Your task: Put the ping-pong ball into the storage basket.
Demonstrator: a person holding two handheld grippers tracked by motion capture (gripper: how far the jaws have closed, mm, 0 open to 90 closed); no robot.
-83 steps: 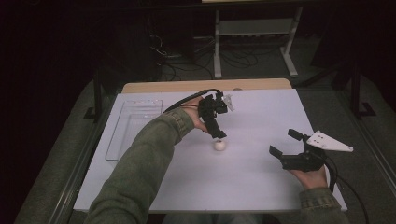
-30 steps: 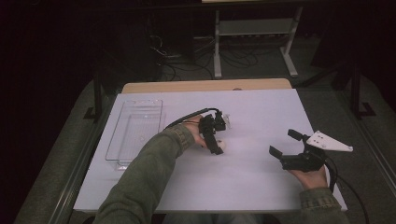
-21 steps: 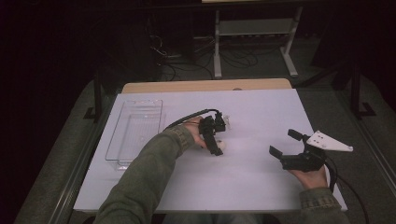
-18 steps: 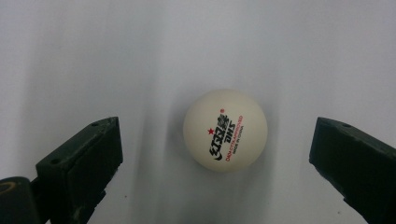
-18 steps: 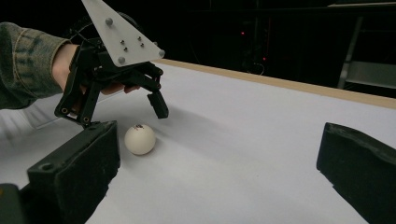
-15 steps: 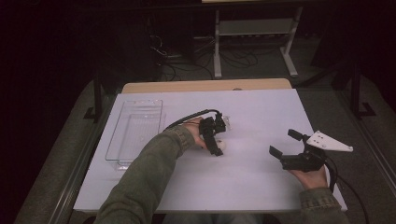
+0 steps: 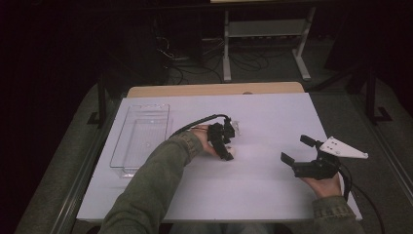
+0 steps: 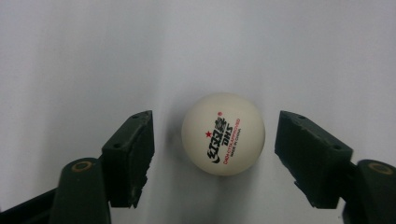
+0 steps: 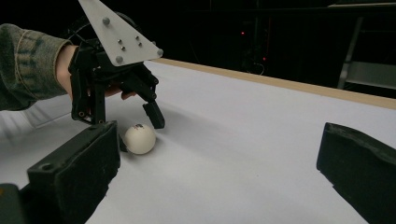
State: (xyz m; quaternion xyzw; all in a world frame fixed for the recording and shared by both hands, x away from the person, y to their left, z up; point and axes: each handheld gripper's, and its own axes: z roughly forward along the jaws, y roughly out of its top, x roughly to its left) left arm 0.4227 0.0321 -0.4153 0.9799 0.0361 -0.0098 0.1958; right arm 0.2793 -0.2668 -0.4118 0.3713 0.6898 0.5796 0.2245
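With the left gripper (image 8: pixel 215 158) closing around the ball (image 8: pixel 223 133), pads not yet touching, we've still to grasp and lift; right gripper (image 7: pixel 307 155) gapes empty.

the high view looks forward and down from above the person's edge of the desk (image 7: pixel 272 195), far enough back to take in all four edges and the dark floor beyond the far one. the left gripper view looks almost straight down at the desk from very close, along its own two jaws, with the white ball (image 8: pixel 223 133) lying between them and touching neither. the right gripper view sits low near the desk's right edge and looks nearly level across the surface toward the left gripper (image 9: pixel 135 122). all three views share the patch at the desk's middle where the ball (image 9: pixel 139 138) lies.
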